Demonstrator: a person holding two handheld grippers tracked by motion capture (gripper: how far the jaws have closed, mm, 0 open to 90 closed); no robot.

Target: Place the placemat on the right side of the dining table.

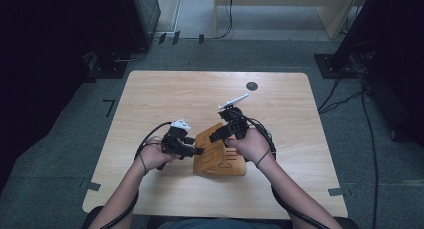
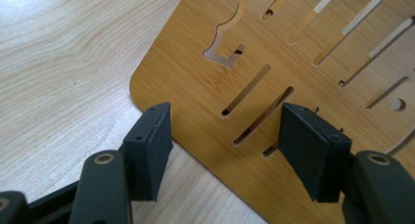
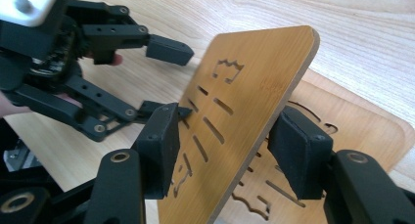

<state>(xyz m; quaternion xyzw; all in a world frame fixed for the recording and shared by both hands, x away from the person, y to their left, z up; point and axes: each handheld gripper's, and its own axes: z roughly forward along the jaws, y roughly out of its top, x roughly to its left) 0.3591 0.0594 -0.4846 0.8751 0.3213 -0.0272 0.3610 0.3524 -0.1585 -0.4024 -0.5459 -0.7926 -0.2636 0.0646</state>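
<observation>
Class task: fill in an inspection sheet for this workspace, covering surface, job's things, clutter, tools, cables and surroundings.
Surface: pale wooden table, with a dark round mark near its far edge.
Job's things: upper slotted board tilted up; lower slotted board lying flat.
Clutter: nothing seen.
Tools: right tool appears clamped across the upper slotted board; left tool open over a board corner.
Cables: tool cable on the table; floor cables at right.
Surroundings: grey carpet, wooden furniture beyond.
</observation>
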